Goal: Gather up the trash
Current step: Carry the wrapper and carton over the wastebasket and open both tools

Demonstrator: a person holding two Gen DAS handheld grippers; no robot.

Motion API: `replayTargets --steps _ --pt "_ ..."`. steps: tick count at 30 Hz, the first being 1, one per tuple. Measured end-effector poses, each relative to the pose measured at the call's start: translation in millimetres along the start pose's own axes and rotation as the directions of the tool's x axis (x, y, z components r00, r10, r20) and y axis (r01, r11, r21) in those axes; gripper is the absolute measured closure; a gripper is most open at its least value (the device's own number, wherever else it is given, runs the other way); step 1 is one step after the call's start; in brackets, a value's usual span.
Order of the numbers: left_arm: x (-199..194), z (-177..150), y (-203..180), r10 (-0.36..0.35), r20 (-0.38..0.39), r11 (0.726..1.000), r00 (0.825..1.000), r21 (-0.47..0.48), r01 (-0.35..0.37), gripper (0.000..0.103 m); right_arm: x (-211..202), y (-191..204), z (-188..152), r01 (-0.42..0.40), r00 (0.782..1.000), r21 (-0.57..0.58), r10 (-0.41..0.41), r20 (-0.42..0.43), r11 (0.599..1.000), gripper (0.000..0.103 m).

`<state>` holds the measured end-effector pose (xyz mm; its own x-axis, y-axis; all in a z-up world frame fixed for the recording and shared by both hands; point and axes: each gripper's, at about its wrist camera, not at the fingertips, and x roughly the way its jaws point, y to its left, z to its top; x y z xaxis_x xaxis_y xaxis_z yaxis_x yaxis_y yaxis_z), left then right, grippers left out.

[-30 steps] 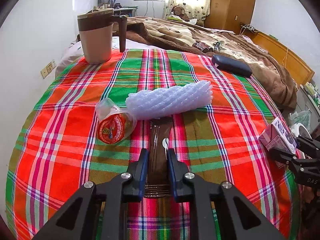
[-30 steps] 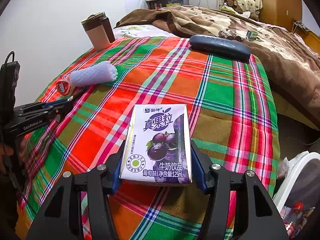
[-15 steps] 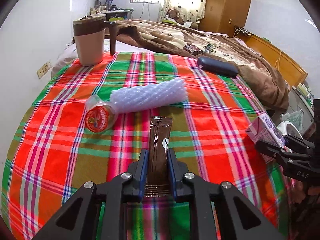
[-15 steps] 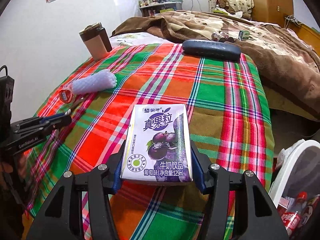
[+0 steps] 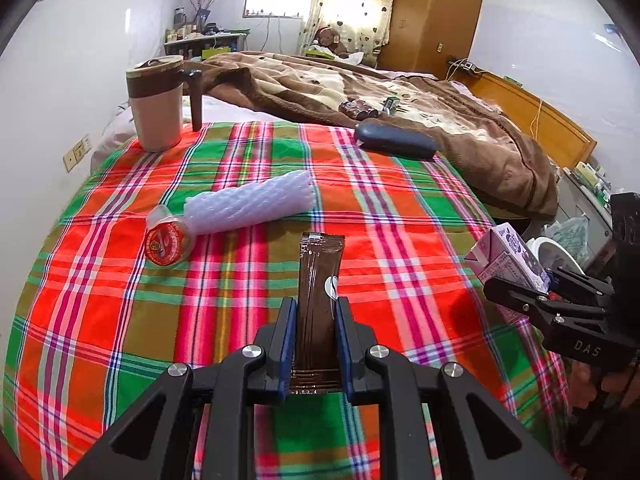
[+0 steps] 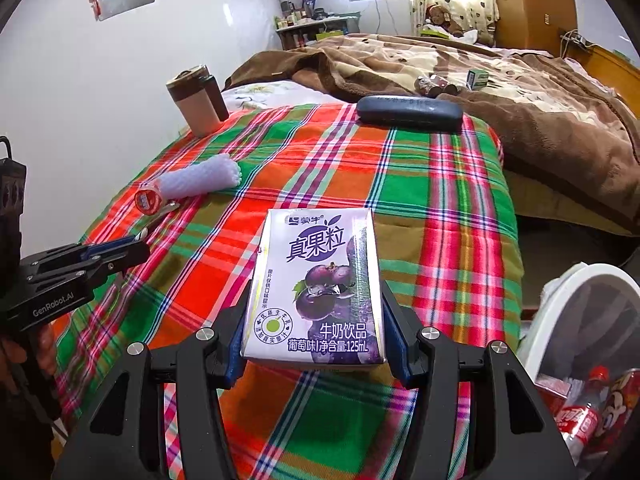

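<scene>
1. Gripping a brown sachet [image 5: 318, 280], the left tongs [image 5: 316, 322] hold it above the plaid bench [image 5: 400, 208].
2. The right tongs [image 6: 314, 336] clamp a purple milk carton [image 6: 316, 288] near the bench edge, beside a white bin [image 6: 560, 320] holding bottles.
3. A foam net sleeve [image 5: 250, 202] touches a red-lidded cup [image 5: 166, 240] on the cloth; a mug [image 5: 156, 104] and dark case [image 5: 394, 140] sit farther back.

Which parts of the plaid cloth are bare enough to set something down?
Bare: the plaid cloth from the glasses case forward to the milk carton. Crowded: left side, where foam sleeve touches the red-lidded cup.
</scene>
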<state>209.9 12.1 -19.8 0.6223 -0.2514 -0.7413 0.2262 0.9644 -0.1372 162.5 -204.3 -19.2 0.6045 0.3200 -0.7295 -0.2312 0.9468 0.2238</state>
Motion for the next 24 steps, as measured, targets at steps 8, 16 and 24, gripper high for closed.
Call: replayTargets --steps 8,16,24 --pt "-13.1 -0.7 -31.6 -0.037 0.019 0.999 0.999 0.038 0.037 0.084 -23.3 -19.0 -7.3 0.026 0.999 0.035 -0.027 0.031 0.999 0.046" --pt "-20.5 0.3 -77.2 -0.091 0.031 0.991 0.995 0.1 0.087 0.084 -49.4 -50.8 -18.7 0.076 0.995 0.098 -0.081 0.057 0.992 0.046" --pt "-19.1 -0.1 -124.2 -0.153 0.022 0.976 0.988 0.157 0.147 0.084 -71.1 -81.2 -29.6 0.123 0.987 0.164 -0.137 0.079 0.979 0.046"
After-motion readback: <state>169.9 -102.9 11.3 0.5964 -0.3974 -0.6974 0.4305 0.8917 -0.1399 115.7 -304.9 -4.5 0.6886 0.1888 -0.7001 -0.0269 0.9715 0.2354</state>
